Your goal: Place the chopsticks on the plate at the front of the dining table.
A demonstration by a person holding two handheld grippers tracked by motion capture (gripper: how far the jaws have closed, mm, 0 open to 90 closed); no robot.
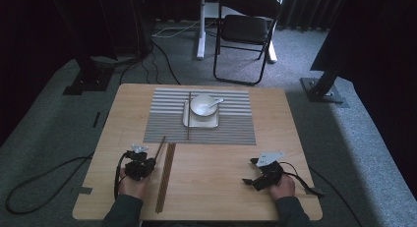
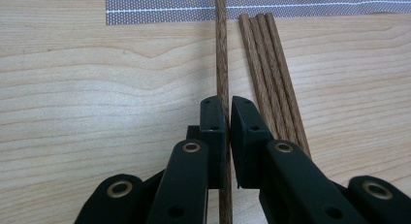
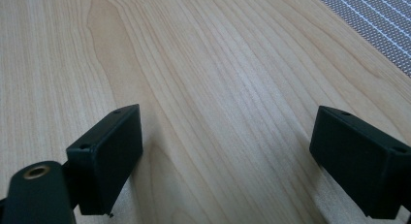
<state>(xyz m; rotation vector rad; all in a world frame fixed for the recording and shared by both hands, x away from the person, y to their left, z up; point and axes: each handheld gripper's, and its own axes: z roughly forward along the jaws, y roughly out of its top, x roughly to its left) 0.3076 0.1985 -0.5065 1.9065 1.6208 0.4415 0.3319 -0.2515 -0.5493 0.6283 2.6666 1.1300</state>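
In the left gripper view the held chopstick [image 2: 222, 64] runs off both top and bottom edges, and the 4 loose chopsticks [image 2: 271, 73] vanish behind the gripper [image 2: 228, 132].

On the table [image 1: 221, 158] a placemat [image 1: 167, 124] lies toward the far edge, midway across. A plate [image 1: 189, 120] sits on the placemat, a bowl [image 1: 202, 105] on the plate, and a spoon [image 1: 215, 103] rests in the bowl with its handle toward the right. One chopstick [image 1: 189, 114] lies on the placemat just left of the plate, running front to back. Nearer the person, a bundle of chopsticks [image 1: 166, 175] lies on the table before the placemat's left end. Just left of the bundle, the left tool [image 1: 153, 160] is clamped on a single chopstick [image 2: 221, 54] whose far end reaches the placemat. The right tool [image 1: 248, 172] rests well to the right, on the table's near right part, jaws spread apart. A chair [image 1: 246, 30] stands on the floor behind the table.
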